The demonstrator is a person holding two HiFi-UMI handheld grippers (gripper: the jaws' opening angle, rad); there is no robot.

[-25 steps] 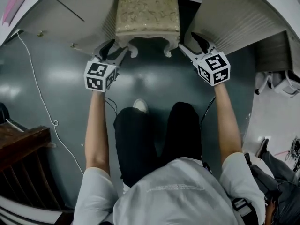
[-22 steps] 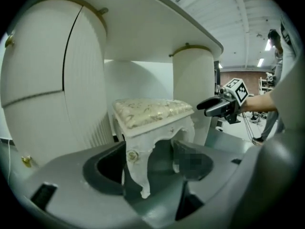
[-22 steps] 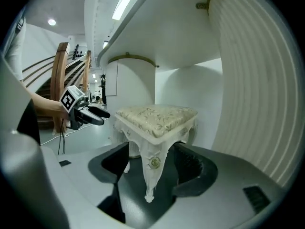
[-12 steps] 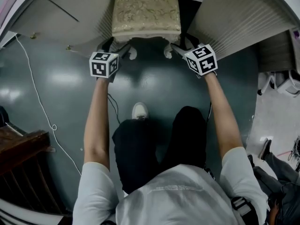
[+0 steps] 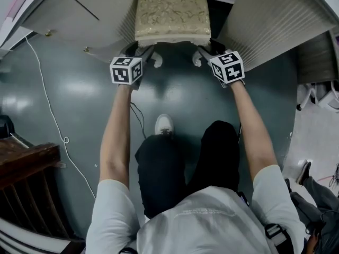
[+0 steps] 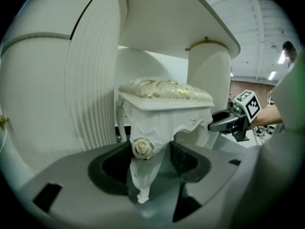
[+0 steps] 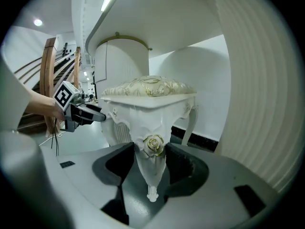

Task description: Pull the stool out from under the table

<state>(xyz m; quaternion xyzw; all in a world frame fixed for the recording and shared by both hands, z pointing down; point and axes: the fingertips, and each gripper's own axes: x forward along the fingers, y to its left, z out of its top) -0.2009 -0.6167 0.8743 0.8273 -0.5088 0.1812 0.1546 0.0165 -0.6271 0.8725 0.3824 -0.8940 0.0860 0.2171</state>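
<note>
- Two knees in black trousers point(image 5: 185, 163) and a white shoe point(image 5: 164, 125) are nearest. They stand on a glossy dark grey-green floor point(image 5: 69, 89), and open floor lies between the person and the furniture, which looks like room enough for the pull.
- Both bare forearms reach forward past the knees, each ending at a gripper topped by its marker cube.
- On the left gripper point(image 6: 148, 156) the jaws have just been closing. They now pinch the stool's left front leg point(image 6: 142, 175), a white carved leg with a gilt-edged rose, with a pad against each side at about the height of the rose.
- On the right gripper point(image 7: 151, 154) the jaws have likewise just been closing. They clamp the matching right front leg point(image 7: 152, 173) in the same way, with its rose between the pads.
- Just beyond the grippers, the white carved stool with a cream-and-gold embroidered cushion point(image 5: 172, 12) sits between the two ribbed pedestals point(image 5: 275, 20) of the white table point(image 5: 74, 15). Its front legs are at the mouth of the gap, and the seat lies further in under the tabletop.
- As a judgement, the reach and the grip on both legs are done, but the pull itself is not yet done.
- What seems left is to draw both hands back evenly until the seat clears the tabletop, then let go.
</note>
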